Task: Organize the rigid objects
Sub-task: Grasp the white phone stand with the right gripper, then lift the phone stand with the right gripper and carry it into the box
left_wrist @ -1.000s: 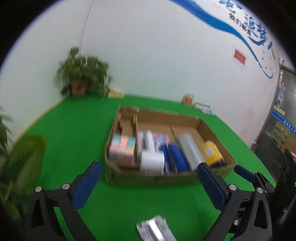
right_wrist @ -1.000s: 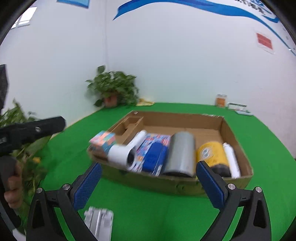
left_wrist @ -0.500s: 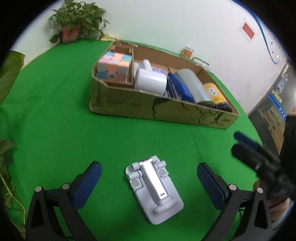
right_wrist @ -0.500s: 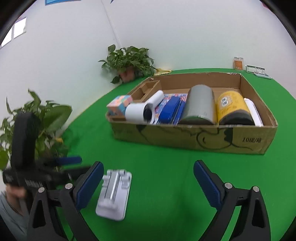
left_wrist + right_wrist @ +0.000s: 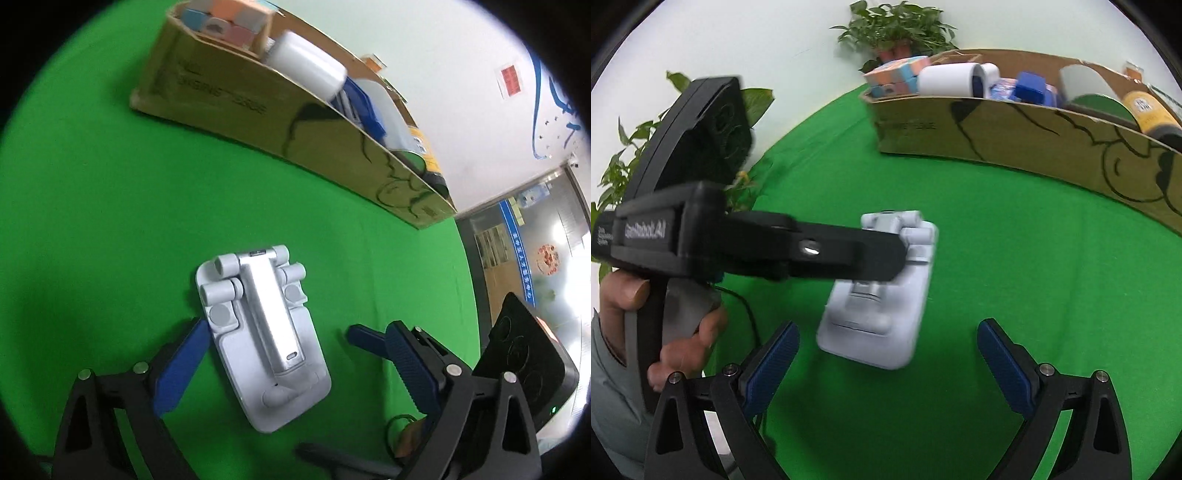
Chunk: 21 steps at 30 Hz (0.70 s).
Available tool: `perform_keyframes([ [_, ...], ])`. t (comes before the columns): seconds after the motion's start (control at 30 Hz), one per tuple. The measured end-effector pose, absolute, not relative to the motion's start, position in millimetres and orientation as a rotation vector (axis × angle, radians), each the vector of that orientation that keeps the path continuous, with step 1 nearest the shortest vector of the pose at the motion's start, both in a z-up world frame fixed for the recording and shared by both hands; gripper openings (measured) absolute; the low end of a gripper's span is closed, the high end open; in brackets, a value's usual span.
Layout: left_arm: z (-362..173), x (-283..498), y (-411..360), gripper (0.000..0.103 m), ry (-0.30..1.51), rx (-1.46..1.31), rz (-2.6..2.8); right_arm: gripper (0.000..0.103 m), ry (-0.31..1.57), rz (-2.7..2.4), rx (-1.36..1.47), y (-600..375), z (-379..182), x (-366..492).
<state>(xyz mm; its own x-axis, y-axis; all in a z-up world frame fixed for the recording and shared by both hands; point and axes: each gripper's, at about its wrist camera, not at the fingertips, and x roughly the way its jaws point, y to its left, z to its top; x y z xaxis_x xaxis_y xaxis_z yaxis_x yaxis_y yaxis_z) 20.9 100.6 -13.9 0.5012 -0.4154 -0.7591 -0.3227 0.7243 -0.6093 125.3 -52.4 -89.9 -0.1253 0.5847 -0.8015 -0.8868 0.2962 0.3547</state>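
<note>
A grey folding phone stand (image 5: 264,336) lies flat on the green cloth, also in the right wrist view (image 5: 882,295). My left gripper (image 5: 295,354) is open and low, straddling the stand, one blue pad (image 5: 181,362) beside its left edge. In the right wrist view the left gripper's black finger (image 5: 827,254) lies across the stand. My right gripper (image 5: 888,363) is open and empty, just short of the stand. A cardboard box (image 5: 295,122) holds a pastel cube, a white roll, blue items, a grey cylinder and a yellow can.
The box (image 5: 1034,147) stands behind the stand, its front wall facing me. Potted plants (image 5: 897,33) stand at the table's far and left edges. A hand (image 5: 687,332) holds the left gripper's handle. The right gripper's body (image 5: 517,369) is at the right.
Both grippers have dropped and moved in on the phone stand. The left gripper now straddles it; the box has slid to the top of both views.
</note>
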Motion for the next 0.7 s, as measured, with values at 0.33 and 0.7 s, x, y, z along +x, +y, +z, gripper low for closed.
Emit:
perform_keyframes([
  [0.33,-27,46,49,0.089,1.106,-0.964,-0.353,0.089,1.042,1.075,-0.423,-105,-91,123],
  [0.7,-26,44,44,0.077,1.102,-0.968,-0.299,0.065,1.074,0.994,-0.344,-122,-95,124],
])
